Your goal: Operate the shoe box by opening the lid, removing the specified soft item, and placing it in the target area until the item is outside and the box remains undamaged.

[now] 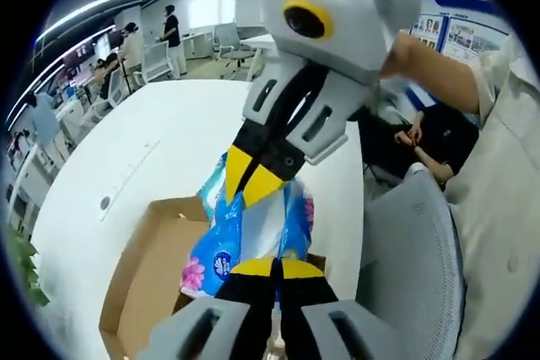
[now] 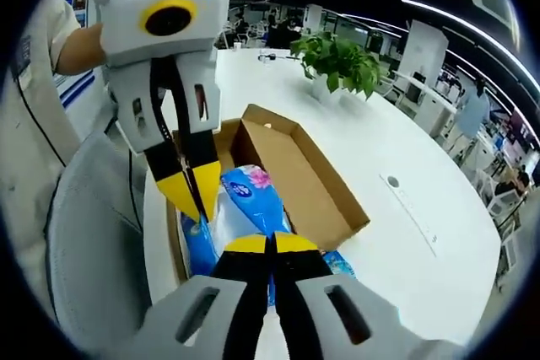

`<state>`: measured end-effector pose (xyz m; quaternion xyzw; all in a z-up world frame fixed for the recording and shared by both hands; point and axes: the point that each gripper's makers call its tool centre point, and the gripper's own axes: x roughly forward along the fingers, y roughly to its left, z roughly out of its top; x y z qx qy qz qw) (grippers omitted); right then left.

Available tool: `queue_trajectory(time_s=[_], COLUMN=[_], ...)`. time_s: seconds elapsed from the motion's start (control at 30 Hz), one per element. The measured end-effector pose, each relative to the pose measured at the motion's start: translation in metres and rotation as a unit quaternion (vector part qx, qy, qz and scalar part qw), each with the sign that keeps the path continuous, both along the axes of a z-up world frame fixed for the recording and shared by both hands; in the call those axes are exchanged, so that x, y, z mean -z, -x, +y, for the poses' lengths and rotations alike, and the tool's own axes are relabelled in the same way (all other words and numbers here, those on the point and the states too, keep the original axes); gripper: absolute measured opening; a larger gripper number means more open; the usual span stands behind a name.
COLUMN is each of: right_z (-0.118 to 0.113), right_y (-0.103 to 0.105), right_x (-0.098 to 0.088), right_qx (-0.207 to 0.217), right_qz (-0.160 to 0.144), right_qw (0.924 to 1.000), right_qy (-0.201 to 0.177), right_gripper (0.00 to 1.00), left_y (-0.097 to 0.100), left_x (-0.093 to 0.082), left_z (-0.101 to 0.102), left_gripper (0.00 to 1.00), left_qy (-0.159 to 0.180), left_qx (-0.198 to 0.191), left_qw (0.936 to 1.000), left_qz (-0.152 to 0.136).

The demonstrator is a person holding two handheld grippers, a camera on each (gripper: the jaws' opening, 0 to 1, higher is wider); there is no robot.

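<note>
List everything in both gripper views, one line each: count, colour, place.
open brown cardboard shoe box: 1, brown, on the table, lid off or folded back.
blue plastic tissue pack with pink flower print: 1, blue and white, over the box, pinched at both ends by the two grippers.
round white table: 1, white, under the box.
green potted plant in white pot: 1, green, far side of the table in the right gripper view.
grey mesh office chair: 1, grey, beside the table.
people in the background office: several, standing or seated, far off.
person's cream sleeve: 1, by the chair.
left gripper: 1, grey, yellow-tipped jaws closed on the pack.
right gripper: 1, same colours, jaws closed on the pack.
</note>
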<state>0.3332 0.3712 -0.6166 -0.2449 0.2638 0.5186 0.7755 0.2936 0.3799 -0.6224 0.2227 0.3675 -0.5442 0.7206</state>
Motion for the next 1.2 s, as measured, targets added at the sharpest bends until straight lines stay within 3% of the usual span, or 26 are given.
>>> queue_trajectory(time_s=[0.63, 1.2], right_z=[-0.078, -0.143], right_y=[-0.004, -0.023], right_x=[-0.006, -0.006], right_qx=[0.046, 0.068], right_qz=[-0.007, -0.008], right_qw=[0.9989, 0.9976], right_qy=[0.004, 0.004], right_gripper=[0.0, 0.0], left_y=[-0.01, -0.028], left_x=[-0.004, -0.004], left_z=[-0.07, -0.135], left_gripper=[0.0, 0.0], left_qy=[0.012, 0.015], left_qx=[0.053, 0.083], left_qw=[0.9985, 0.9963], left_qz=[-0.005, -0.018])
